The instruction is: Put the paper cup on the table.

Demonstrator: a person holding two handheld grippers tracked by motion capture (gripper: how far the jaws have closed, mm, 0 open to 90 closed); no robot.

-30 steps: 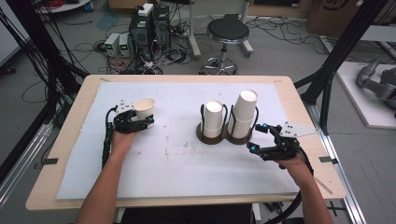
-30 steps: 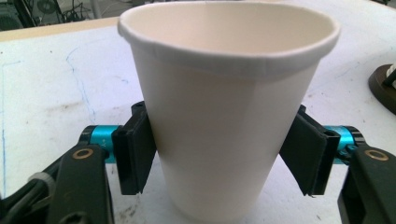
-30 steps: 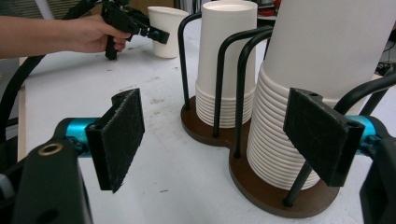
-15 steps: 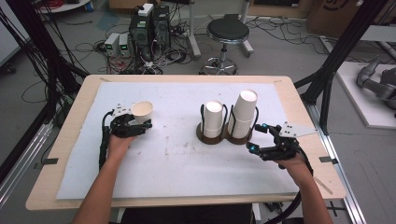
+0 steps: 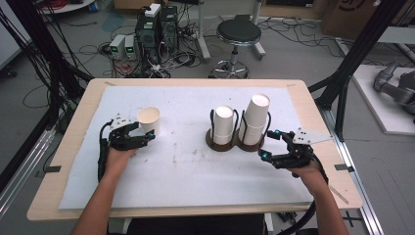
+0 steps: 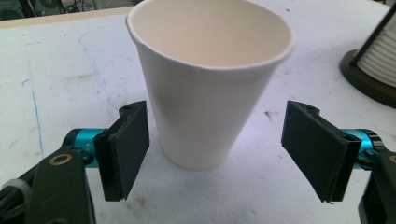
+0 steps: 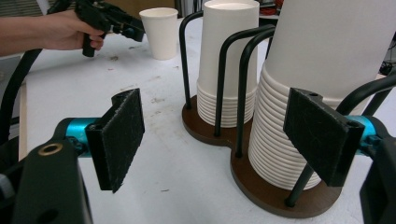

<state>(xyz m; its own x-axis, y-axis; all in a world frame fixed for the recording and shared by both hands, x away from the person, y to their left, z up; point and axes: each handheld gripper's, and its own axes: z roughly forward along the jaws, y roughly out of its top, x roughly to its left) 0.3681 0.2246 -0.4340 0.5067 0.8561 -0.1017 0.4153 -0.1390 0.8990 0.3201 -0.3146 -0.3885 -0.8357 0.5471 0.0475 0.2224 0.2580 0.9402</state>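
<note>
A single white paper cup (image 5: 148, 119) stands upright on the white mat (image 5: 186, 181) at the left. My left gripper (image 5: 148, 137) sits just in front of it. In the left gripper view the cup (image 6: 210, 84) is between the jaws of that gripper (image 6: 215, 140), which have just been opening; neither pad touches it. A brown two-well cup holder (image 5: 235, 145) carries two stacks of cups (image 5: 224, 122) (image 5: 255, 117). My right gripper (image 5: 270, 144) is open beside the taller stack (image 7: 327, 56), and its jaws (image 7: 223, 135) hold nothing.
The mat covers a wooden table (image 5: 313, 98). Black wire hoops (image 7: 243, 88) rise around each stack. Black frame posts (image 5: 352, 63) stand at the table's right and left. A stool (image 5: 239, 34) and computer boxes (image 5: 156, 24) are on the floor beyond the far edge.
The left gripper set the cup down on the mat, opened its jaws and drew back a little toward the person. The right gripper has stayed still.
</note>
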